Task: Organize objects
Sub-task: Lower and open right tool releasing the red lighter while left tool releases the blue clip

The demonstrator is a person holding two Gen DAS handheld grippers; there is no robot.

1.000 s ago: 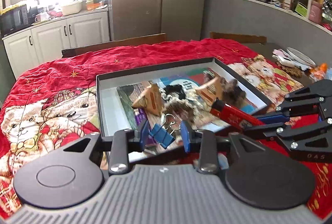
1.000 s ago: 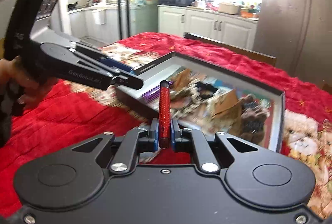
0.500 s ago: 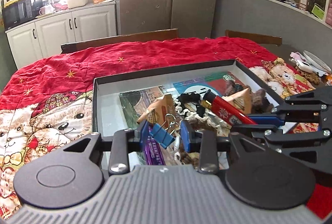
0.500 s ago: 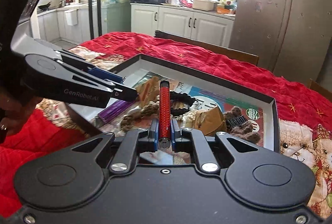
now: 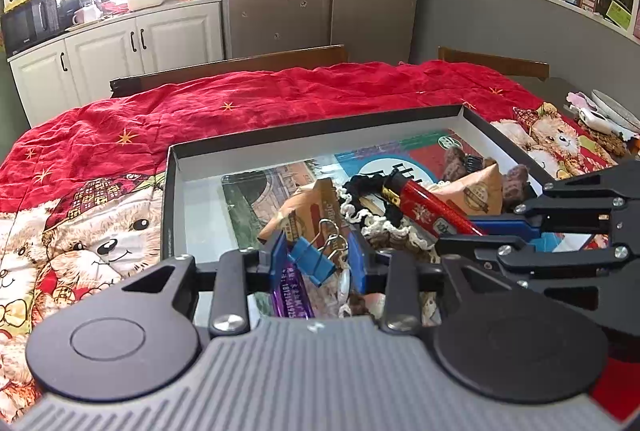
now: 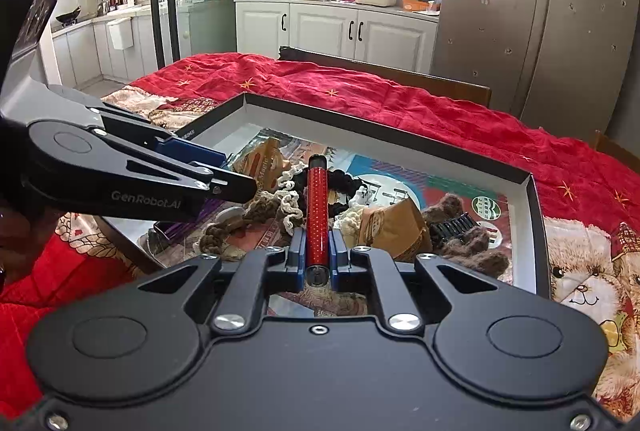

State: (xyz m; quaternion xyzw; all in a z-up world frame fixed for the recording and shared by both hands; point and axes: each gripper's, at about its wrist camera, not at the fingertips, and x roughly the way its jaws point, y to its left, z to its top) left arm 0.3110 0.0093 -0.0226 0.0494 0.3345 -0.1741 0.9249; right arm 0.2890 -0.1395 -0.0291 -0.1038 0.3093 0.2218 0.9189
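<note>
A shallow black box [image 5: 320,121] with a white inside lies on the red cloth and holds several small items. My left gripper [image 5: 316,255] is shut on a blue binder clip [image 5: 310,260] and holds it over the box's near edge. My right gripper [image 6: 317,257] is shut on a red glittery tube [image 6: 317,207] that points forward over the box [image 6: 384,141]. The tube also shows in the left wrist view [image 5: 428,211], with the right gripper [image 5: 480,237] at the right. The left gripper shows in the right wrist view [image 6: 236,179] at the left.
In the box lie brown paper packets [image 5: 472,191], black and cream hair ties [image 6: 292,191], brown fuzzy ties [image 6: 468,247], a purple item [image 5: 292,301] and printed cards [image 5: 404,155]. A plate and small things [image 5: 600,119] sit at the table's far right. Chairs [image 5: 232,67] stand behind the table.
Both grippers have moved forward over the box, each keeping its hold. The red tube now hangs above the box's middle instead of its right edge.
</note>
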